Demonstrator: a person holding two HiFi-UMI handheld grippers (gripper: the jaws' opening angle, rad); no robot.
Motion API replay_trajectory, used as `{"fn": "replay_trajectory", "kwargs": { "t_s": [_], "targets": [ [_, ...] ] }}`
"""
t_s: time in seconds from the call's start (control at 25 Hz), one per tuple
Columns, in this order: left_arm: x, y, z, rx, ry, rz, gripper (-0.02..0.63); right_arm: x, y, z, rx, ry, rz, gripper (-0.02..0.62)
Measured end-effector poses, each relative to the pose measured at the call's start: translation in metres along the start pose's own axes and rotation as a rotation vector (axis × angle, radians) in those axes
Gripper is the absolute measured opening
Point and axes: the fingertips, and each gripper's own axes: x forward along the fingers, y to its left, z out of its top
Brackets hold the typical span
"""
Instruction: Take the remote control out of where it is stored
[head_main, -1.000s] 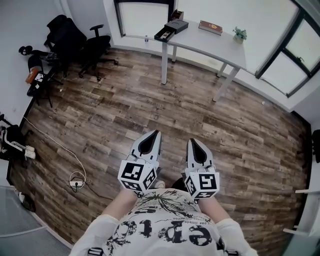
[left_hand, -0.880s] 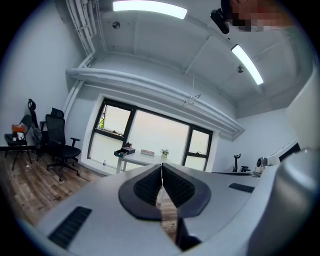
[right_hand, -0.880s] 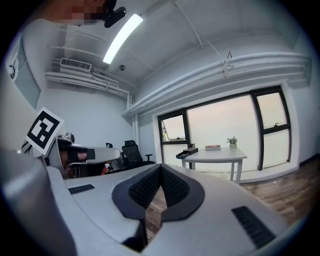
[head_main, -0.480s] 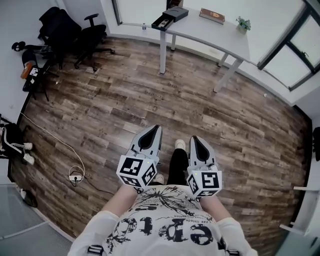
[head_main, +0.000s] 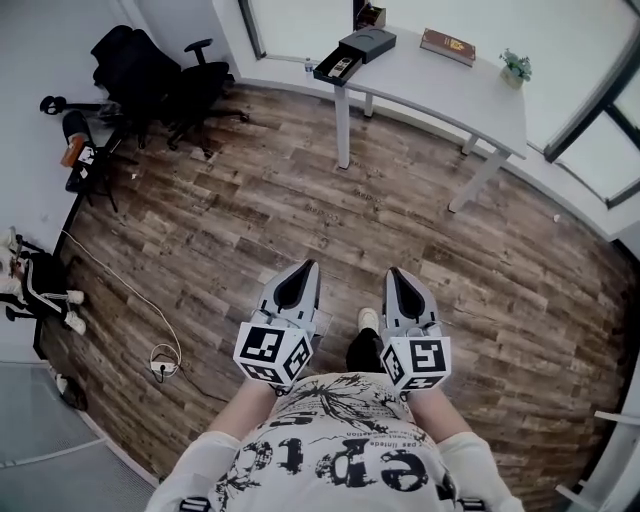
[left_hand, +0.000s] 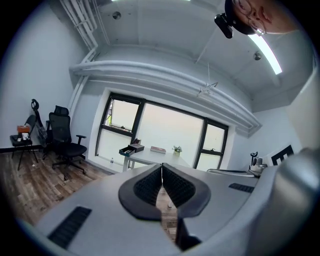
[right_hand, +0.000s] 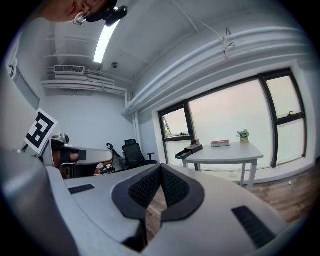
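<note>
A small black drawer box (head_main: 357, 50) stands on the far left end of a white desk (head_main: 440, 85), with its drawer pulled open toward the desk's edge. Something lies in the drawer, too small to make out. My left gripper (head_main: 308, 267) and right gripper (head_main: 392, 272) are held side by side in front of the person's chest, far from the desk, both pointing toward it. Each is shut with nothing between its jaws. The left gripper (left_hand: 162, 165) view shows the box (left_hand: 132, 149) far ahead. The right gripper (right_hand: 160, 167) view shows the box (right_hand: 189, 150) too.
A book (head_main: 447, 46) and a small potted plant (head_main: 517, 68) also sit on the desk. Black office chairs (head_main: 165, 85) stand at the left wall. A power strip with a coiled cable (head_main: 160, 363) lies on the wooden floor at the left. Windows run behind the desk.
The head view has shifted, so the desk sits further right in the frame. The person's foot has moved. Both grippers stay shut, side by side.
</note>
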Motion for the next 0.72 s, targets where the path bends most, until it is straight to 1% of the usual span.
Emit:
{"fn": "replay_trajectory", "kwargs": {
  "t_s": [0.08, 0.16, 0.28, 0.44, 0.6, 0.72],
  "targets": [
    [0.030, -0.002, 0.013, 0.010, -0.011, 0.009, 0.012, 0.021, -0.026, 0.013, -0.006, -0.009, 0.008, 0.002],
    [0.059, -0.002, 0.022, -0.003, -0.023, 0.017, 0.012, 0.040, -0.051, 0.022, -0.012, -0.011, 0.013, 0.002],
    [0.101, -0.006, 0.022, -0.036, -0.012, 0.014, 0.012, 0.060, -0.092, 0.029, -0.013, -0.007, 0.001, 0.002],
    [0.152, -0.013, 0.026, -0.046, -0.013, 0.021, 0.012, 0.087, -0.142, 0.033, 0.001, 0.016, -0.009, 0.002],
    [0.185, -0.016, 0.033, -0.048, -0.014, 0.020, 0.012, 0.117, -0.167, 0.041, 0.011, 0.015, 0.001, 0.002],
    [0.194, -0.006, 0.036, -0.052, -0.009, 0.039, 0.011, 0.135, -0.166, 0.041, 0.018, 0.033, 0.025, 0.002]
  ]
}}
